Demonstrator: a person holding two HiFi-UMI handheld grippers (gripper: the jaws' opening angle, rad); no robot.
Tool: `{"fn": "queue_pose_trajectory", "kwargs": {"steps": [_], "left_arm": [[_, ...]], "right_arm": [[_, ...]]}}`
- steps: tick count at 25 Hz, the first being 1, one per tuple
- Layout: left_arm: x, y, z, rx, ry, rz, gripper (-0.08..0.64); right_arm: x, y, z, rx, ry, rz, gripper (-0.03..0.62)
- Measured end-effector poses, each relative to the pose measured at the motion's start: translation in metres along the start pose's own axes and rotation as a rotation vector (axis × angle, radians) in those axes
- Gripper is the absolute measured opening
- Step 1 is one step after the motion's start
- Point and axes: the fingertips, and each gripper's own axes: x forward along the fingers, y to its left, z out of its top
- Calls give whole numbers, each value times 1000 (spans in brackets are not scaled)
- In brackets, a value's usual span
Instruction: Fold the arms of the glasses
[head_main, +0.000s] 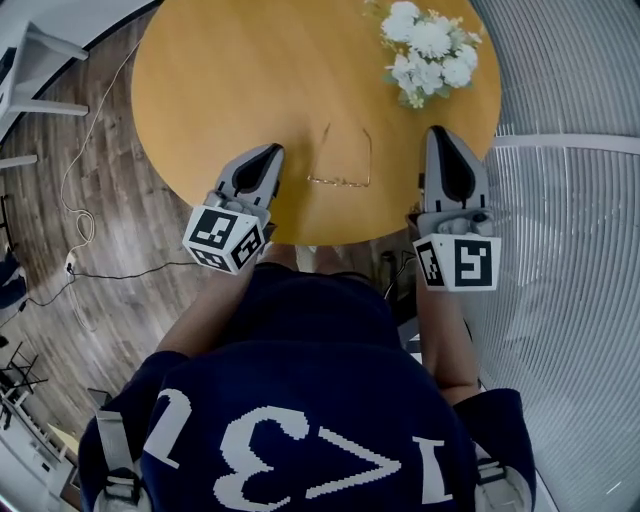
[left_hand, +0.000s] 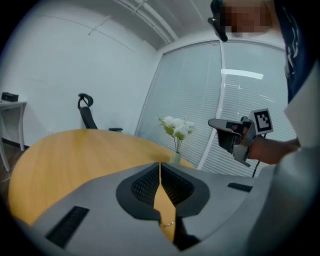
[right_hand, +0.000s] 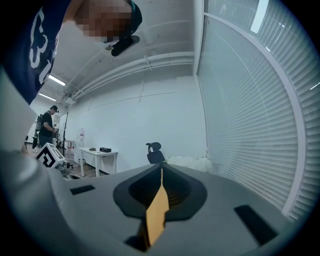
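Thin gold-rimmed glasses (head_main: 340, 160) lie on the round wooden table (head_main: 220, 70) near its front edge. Both arms are spread open and point away from me. My left gripper (head_main: 270, 152) hovers just left of the glasses, shut and empty. My right gripper (head_main: 438, 135) is to their right, over the table's edge, also shut with nothing in it. In the left gripper view the jaws (left_hand: 160, 167) meet in a thin slit, and a small gold piece of the frame (left_hand: 167, 224) shows low in the gap. The right gripper view shows closed jaws (right_hand: 161, 172) with only tabletop behind.
White flowers (head_main: 430, 45) in a vase stand at the table's far right. Window blinds (head_main: 570, 200) run along the right side. A black office chair (left_hand: 87, 115) is beyond the table, a white desk (right_hand: 100, 155) stands by the wall, and cables (head_main: 90, 230) trail over the wooden floor on the left.
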Motion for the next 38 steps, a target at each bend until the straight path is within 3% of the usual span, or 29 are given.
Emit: {"fn": "queue_pose_trajectory", "kwargs": {"steps": [11,15,18,20,23,27,29,38], "left_arm": [[23,-68,-118,-242,344,-315,21],[29,-88,-153,-396,445,-392,23],[38,-83,-166,-544,441,-323,34],[44,-81,-173,-672,435,-277,84],[54,-84,-179,-852,417,-246,101],[62,-77,-179,-996,359,-186,101],[64,-69,-179,-1023,338,-150,101],[73,-50,-176,-1007,300,-57,101]], "right_arm": [[17,6,-33,28,42,27,28],[19,8,-43,37,61,32,28],[18,9,-50,45,72,36,28],[18,9,-53,49,80,40,28],[17,8,-56,52,88,42,28],[16,6,-58,59,91,42,28],[16,5,-59,63,94,40,28],[15,3,-63,75,101,44,28]]}}
